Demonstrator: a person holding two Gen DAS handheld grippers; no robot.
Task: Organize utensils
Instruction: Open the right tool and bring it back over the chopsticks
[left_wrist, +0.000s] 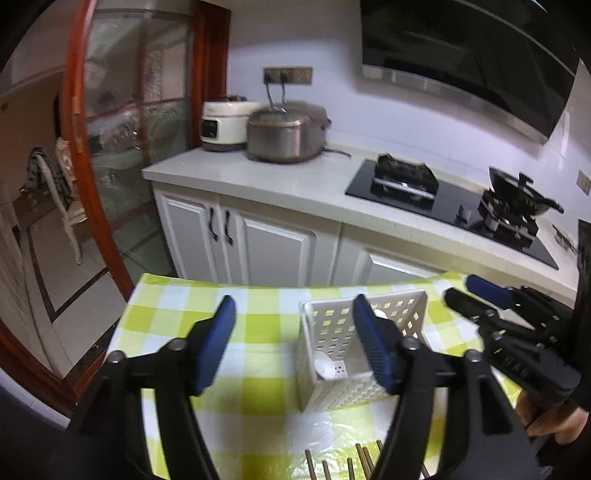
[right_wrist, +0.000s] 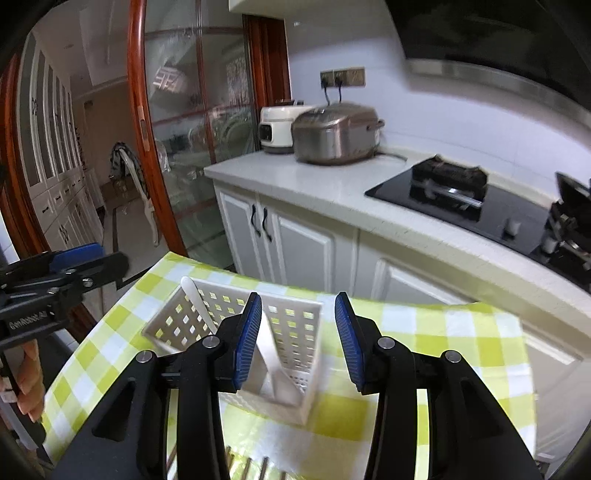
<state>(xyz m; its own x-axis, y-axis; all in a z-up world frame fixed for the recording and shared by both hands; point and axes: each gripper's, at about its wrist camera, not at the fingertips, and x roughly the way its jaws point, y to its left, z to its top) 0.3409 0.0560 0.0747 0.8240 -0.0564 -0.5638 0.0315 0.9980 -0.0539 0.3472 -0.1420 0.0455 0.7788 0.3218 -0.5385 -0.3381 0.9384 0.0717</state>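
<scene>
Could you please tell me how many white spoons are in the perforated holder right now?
2: one spoon leans in the holder's left compartment, another spoon stands beside the divider. More may be hidden.

Home kitchen: gas hob (left_wrist: 454, 206), rice cooker (left_wrist: 286, 134), white cabinets (left_wrist: 240, 236), range hood (left_wrist: 472, 48).

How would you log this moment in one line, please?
left gripper open, empty | right gripper open, empty | white spoon in caddy | chopsticks on table
</scene>
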